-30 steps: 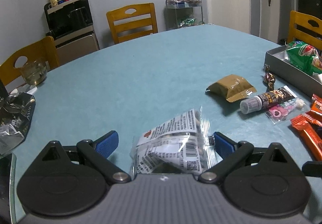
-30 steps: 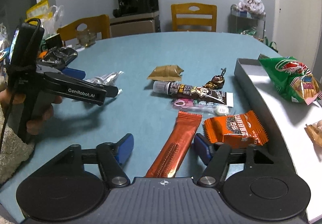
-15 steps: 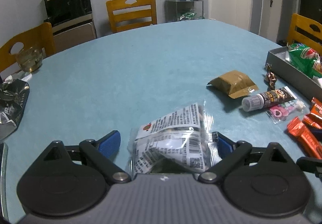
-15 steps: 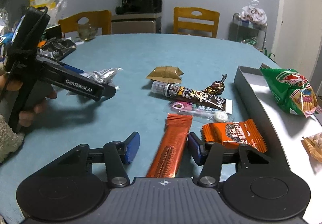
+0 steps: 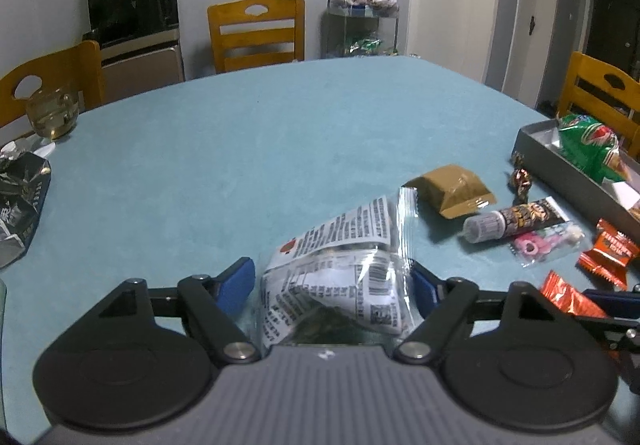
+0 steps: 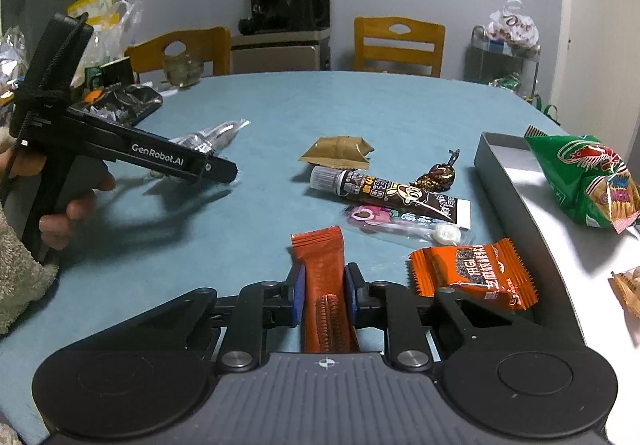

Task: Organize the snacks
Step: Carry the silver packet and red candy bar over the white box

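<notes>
A long orange stick packet (image 6: pixel 320 277) lies on the teal table, and my right gripper (image 6: pixel 325 291) is closing on it, both blue pads pressed against its sides. My left gripper (image 5: pixel 332 285) is closing around a crumpled clear packet (image 5: pixel 340 269) with printed labels. Its right pad touches the packet's edge and a thin gap remains at the left pad. The right wrist view shows a hand holding the left gripper (image 6: pixel 218 169) over that clear packet (image 6: pixel 212 137). A grey tray (image 6: pixel 504 181) at the right holds a green chip bag (image 6: pixel 588 181).
Loose on the table lie an orange square packet (image 6: pixel 472 277), a brown tube (image 6: pixel 384 189), a pink candy packet (image 6: pixel 400 223), a tan pouch (image 6: pixel 340 151) and a wrapped chocolate (image 6: pixel 438 175). A black foil bag (image 5: pixel 20 213) and a glass bowl (image 5: pixel 52 113) sit far left. Wooden chairs ring the table.
The right jaws have drawn in from wide apart onto the orange stick packet. The left jaws have narrowed around the clear packet. Both hands stayed nearly in place.
</notes>
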Demonstrator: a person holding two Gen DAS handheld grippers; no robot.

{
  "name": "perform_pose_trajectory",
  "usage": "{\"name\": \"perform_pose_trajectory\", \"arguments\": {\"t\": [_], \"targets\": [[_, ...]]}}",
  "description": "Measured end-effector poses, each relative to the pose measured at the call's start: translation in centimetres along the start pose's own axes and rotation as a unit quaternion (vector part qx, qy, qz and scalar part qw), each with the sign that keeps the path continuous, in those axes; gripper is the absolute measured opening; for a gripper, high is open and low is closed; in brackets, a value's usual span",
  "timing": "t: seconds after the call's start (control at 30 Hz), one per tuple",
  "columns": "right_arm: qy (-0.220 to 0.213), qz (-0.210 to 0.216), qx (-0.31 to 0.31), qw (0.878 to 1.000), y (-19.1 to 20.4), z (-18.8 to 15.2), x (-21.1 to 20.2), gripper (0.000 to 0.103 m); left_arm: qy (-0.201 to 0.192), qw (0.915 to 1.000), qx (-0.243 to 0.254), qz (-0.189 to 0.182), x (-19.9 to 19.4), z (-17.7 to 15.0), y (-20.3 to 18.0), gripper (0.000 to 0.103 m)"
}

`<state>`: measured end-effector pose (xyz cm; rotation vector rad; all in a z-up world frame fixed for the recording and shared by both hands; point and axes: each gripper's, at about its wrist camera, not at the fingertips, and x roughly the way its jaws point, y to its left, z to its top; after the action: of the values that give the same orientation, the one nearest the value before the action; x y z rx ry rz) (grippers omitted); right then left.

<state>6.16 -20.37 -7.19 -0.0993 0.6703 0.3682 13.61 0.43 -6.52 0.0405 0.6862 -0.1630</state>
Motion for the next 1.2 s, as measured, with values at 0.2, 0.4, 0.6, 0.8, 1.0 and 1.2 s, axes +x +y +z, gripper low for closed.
{"name": "perform_pose_trajectory", "arguments": {"t": [0.2,0.4,0.6,0.8,1.0,1.2], "targets": [[-0.012,0.006,-0.002,1.000,0.1,0.1,-0.4,0.023,-0.018,0.9998,0.005,0.005,-0.6,0.1,-0.2,0.075],[-0.025,0.004,-0.001,1.000,0.0,0.3,-1.0,0.023,-0.034,0.9992,0.016,0.012,-1.1,0.1,-0.5,0.074],[-0.033,0.002,-0.002,0.999,0.0,0.4,-1.5,0.022,-0.044,0.9986,0.025,0.012,-1.7,0.1,-0.9,0.074],[-0.050,-0.004,0.002,0.999,-0.7,0.7,-2.9,0.022,-0.063,0.9973,0.032,0.021,-3.4,0.6,-1.9,0.074],[-0.070,-0.009,0.010,0.997,-2.0,1.2,-4.4,0.022,-0.064,0.9968,0.044,0.019,-4.6,1.3,-4.2,0.074],[-0.083,-0.016,0.019,0.996,-3.5,1.1,-5.8,0.022,-0.066,0.9961,0.059,0.006,-5.5,2.2,-7.3,0.074]]}}
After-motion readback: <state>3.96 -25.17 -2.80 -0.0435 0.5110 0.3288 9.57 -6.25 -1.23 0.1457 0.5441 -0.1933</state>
